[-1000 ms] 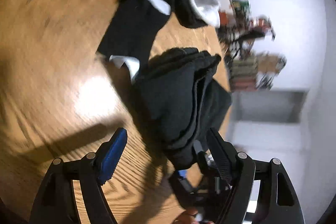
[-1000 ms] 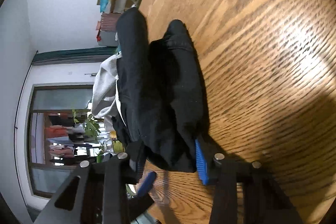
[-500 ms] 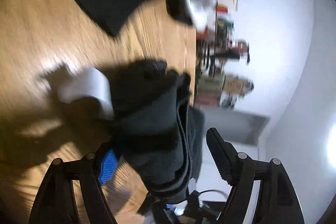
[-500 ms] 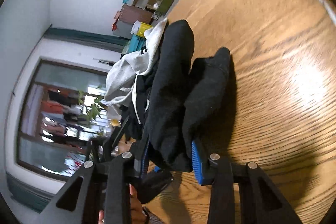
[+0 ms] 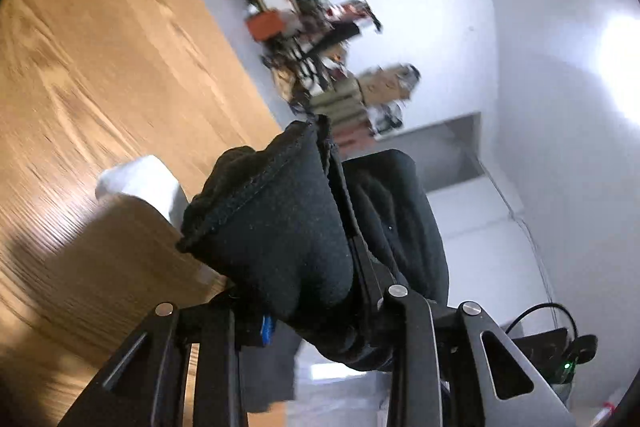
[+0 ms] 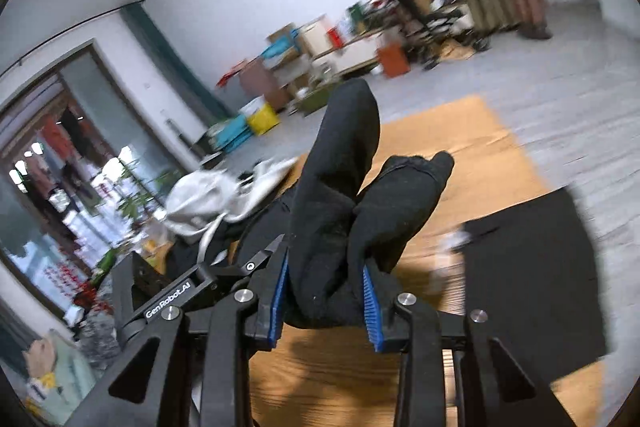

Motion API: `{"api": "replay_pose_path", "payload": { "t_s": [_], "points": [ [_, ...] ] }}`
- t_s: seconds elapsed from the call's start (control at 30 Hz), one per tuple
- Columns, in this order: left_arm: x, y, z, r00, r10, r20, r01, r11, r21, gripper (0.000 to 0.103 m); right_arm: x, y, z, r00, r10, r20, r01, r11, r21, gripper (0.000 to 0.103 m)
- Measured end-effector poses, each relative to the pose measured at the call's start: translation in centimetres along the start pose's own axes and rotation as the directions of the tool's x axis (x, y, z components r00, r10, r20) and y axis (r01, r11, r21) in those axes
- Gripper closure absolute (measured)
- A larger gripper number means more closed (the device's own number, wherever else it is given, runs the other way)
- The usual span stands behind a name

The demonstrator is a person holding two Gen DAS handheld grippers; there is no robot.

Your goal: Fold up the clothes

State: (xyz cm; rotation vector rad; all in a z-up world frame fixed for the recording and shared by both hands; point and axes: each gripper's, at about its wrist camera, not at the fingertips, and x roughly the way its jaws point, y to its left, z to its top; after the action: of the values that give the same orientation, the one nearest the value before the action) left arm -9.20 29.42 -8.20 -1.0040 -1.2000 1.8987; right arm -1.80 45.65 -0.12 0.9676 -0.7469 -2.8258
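Left wrist view: the left tool (image 5: 320, 311) is closing on a thick bunch of black garment (image 5: 288, 227), soft and limp, lifted above the tabletop (image 5: 100, 67).

Right wrist view: the right tool (image 6: 326, 301) pinches another bunched edge of this garment (image 6: 340, 227); hems give the surest hold.

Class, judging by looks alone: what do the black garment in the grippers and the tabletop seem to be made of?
Black garment: soft matte knit, probably cotton fleece; stitched hem, thick rounded folds. Tabletop: wood or wood-look veneer, light sheen; streaky grain.

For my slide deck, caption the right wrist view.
Right gripper clamps bunched black garment above the wooden table.
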Motion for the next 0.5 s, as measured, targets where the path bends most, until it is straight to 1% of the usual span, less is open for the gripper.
{"api": "replay_pose_path", "payload": {
  "t_s": [0.1, 0.17, 0.2, 0.23, 0.27, 0.3, 0.33, 0.37, 0.4, 0.43, 0.47, 0.5],
  "points": [
    [3.7, -1.6, -4.6, 0.999, 0.045, 0.003, -0.045, 0.996, 0.078, 0.071, -2.8, -4.3, 0.0, 0.996, -0.089, 0.017, 0.088, 0.996, 0.014, 0.068],
    [6.8, -1.4, -7.6, 0.993, 0.113, -0.035, -0.107, 0.986, 0.129, 0.071, -3.5, -7.7, -0.7, 0.99, -0.144, 0.001, 0.144, 0.988, 0.055, 0.068],
    [8.4, -0.9, -9.0, 0.985, 0.155, -0.075, -0.143, 0.98, 0.139, 0.071, -3.5, -9.5, -1.2, 0.986, -0.169, -0.015, 0.17, 0.982, 0.081, 0.068],
    [10.1, -0.3, -10.1, 0.97, 0.204, -0.129, -0.187, 0.973, 0.137, 0.071, -3.2, -11.7, -2.1, 0.981, -0.186, -0.049, 0.191, 0.974, 0.122, 0.068],
    [11.0, 0.3, -10.9, 0.957, 0.232, -0.173, -0.212, 0.969, 0.126, 0.071, -3.0, -13.9, -3.0, 0.976, -0.202, -0.085, 0.213, 0.963, 0.163, 0.068],
    [11.7, 1.0, -11.7, 0.944, 0.251, -0.213, -0.231, 0.966, 0.115, 0.07, -2.7, -16.0, -4.2, 0.973, -0.198, -0.119, 0.22, 0.953, 0.21, 0.069],
    [11.9, 1.4, -12.0, 0.933, 0.257, -0.252, -0.236, 0.965, 0.11, 0.066, -2.4, -17.9, -5.3, 0.969, -0.193, -0.153, 0.227, 0.94, 0.256, 0.069],
    [11.9, 1.4, -12.0, 0.921, 0.257, -0.292, -0.233, 0.966, 0.114, 0.06, -2.7, -18.7, -5.8, 0.97, -0.191, -0.15, 0.227, 0.934, 0.277, 0.069],
    [11.6, 1.2, -11.8, 0.91, 0.245, -0.333, -0.214, 0.968, 0.128, 0.05, -3.1, -19.4, -6.2, 0.971, -0.189, -0.148, 0.226, 0.927, 0.299, 0.067],
    [11.2, 0.9, -11.4, 0.898, 0.23, -0.374, -0.188, 0.971, 0.144, 0.046, -3.4, -20.1, -6.7, 0.971, -0.187, -0.146, 0.225, 0.92, 0.32, 0.066],
    [10.9, 0.6, -11.1, 0.884, 0.215, -0.415, -0.162, 0.974, 0.159, 0.039, -3.7, -20.9, -7.2, 0.972, -0.186, -0.143, 0.225, 0.913, 0.341, 0.06],
    [10.0, 0.4, -10.4, 0.876, 0.191, -0.442, -0.125, 0.977, 0.174, 0.037, -4.1, -21.6, -7.7, 0.973, -0.185, -0.14, 0.224, 0.905, 0.361, 0.051]
  ]
}}
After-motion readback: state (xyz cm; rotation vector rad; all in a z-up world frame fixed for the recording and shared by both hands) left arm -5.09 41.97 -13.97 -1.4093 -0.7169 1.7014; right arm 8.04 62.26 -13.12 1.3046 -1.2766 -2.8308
